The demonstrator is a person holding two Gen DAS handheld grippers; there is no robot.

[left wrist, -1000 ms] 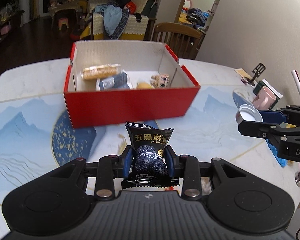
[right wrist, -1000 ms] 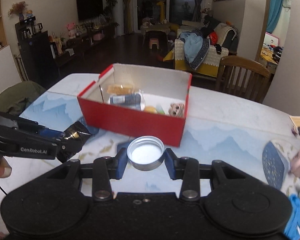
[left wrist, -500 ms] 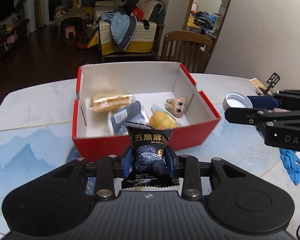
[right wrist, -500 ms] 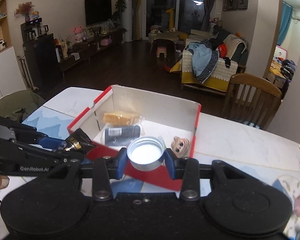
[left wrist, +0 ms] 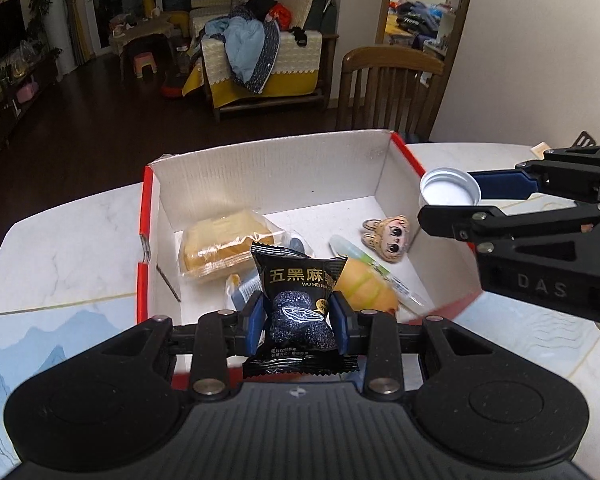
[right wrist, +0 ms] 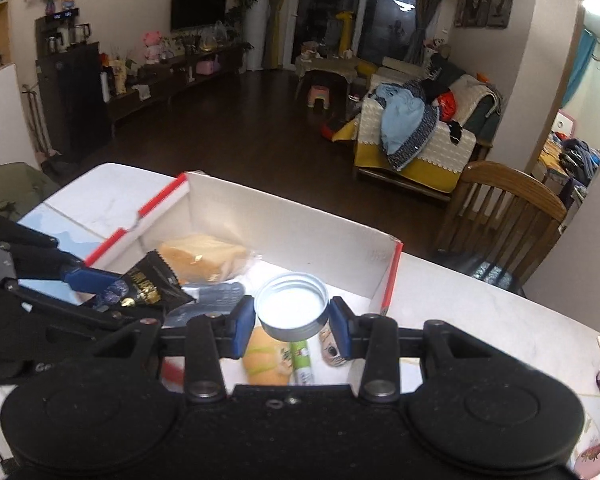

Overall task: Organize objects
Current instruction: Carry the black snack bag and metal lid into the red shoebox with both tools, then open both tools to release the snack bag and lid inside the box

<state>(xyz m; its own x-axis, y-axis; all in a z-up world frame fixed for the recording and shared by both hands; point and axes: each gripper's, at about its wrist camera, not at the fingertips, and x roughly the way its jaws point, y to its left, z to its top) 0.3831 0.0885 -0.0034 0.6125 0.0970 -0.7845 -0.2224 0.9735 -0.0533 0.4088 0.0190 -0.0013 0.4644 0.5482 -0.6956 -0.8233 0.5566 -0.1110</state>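
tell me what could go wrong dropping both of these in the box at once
1. The left gripper with its black snack packet and the right gripper with its metal lid are close together above the red box, so they might bump.
2. The lid could land on the wrapped bread or the small doll head and squash or knock them.

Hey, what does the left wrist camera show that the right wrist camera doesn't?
Only the left wrist view shows the front of the black snack packet clamped in the left gripper, and the doll head's face. Only the right wrist view shows the television and the lid clamped head-on in the right gripper. Both show the red box, wrapped bread and wooden chair.
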